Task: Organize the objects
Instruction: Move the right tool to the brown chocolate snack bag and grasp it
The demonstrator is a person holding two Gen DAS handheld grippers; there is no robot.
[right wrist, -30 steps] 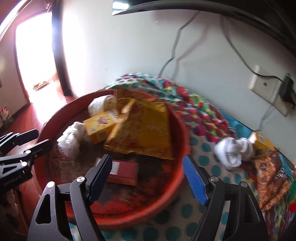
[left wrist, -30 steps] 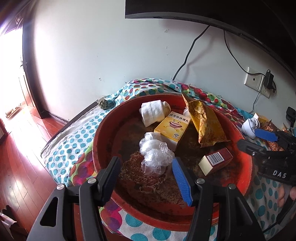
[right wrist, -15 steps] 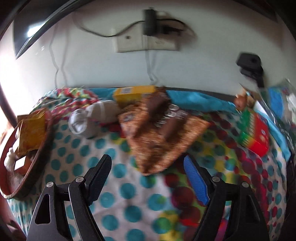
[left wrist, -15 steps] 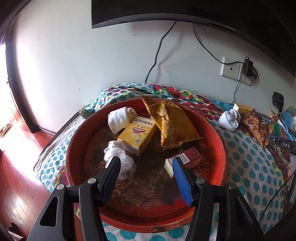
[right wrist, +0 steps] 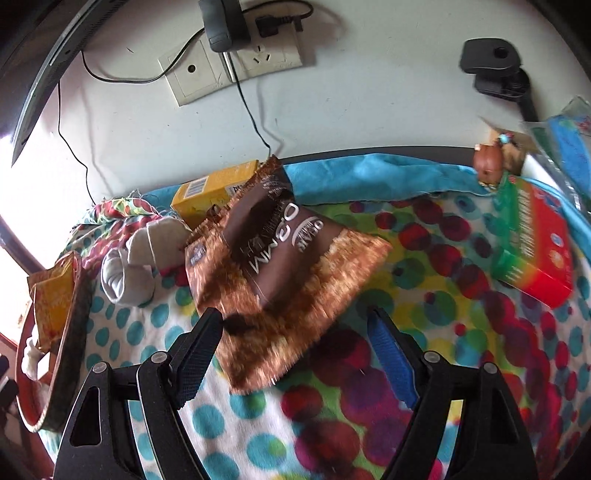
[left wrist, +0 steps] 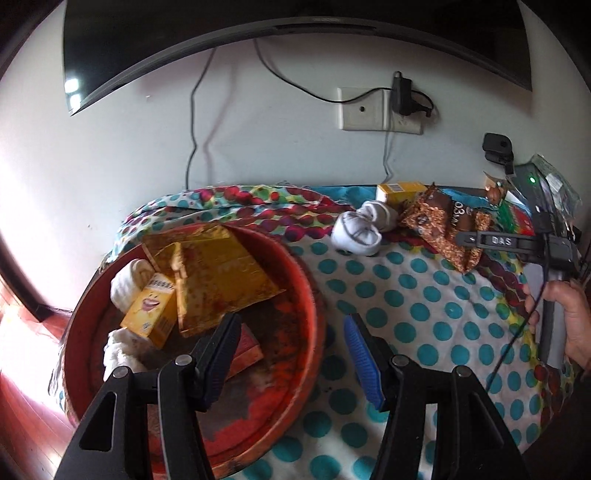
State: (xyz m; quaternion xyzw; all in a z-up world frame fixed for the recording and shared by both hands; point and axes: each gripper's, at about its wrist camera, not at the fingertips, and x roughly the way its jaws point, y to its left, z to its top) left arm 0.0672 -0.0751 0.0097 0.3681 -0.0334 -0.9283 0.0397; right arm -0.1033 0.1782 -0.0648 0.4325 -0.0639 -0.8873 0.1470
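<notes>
A red round basin (left wrist: 310, 295) on the dotted cloth holds a yellow foil bag (left wrist: 221, 273), a yellow box (left wrist: 151, 310), a red box (left wrist: 247, 350) and white bundles. My left gripper (left wrist: 291, 354) is open and empty over the basin's right rim. A brown snack bag (right wrist: 280, 251) lies on the cloth just ahead of my right gripper (right wrist: 299, 350), which is open and empty. The bag also shows in the left wrist view (left wrist: 443, 229). Rolled white socks (right wrist: 133, 258) and a yellow box (right wrist: 214, 192) lie left of the bag.
A red and green box (right wrist: 532, 251) lies at the right of the cloth. The wall behind has a socket plate (right wrist: 229, 62) with cables, and a screen (left wrist: 295, 22) hangs above. A dark clip mount (right wrist: 495, 66) stands at the back right.
My left gripper has swung right, from over the basin's middle to its right rim. My right gripper has left the basin and moved close to the brown snack bag.
</notes>
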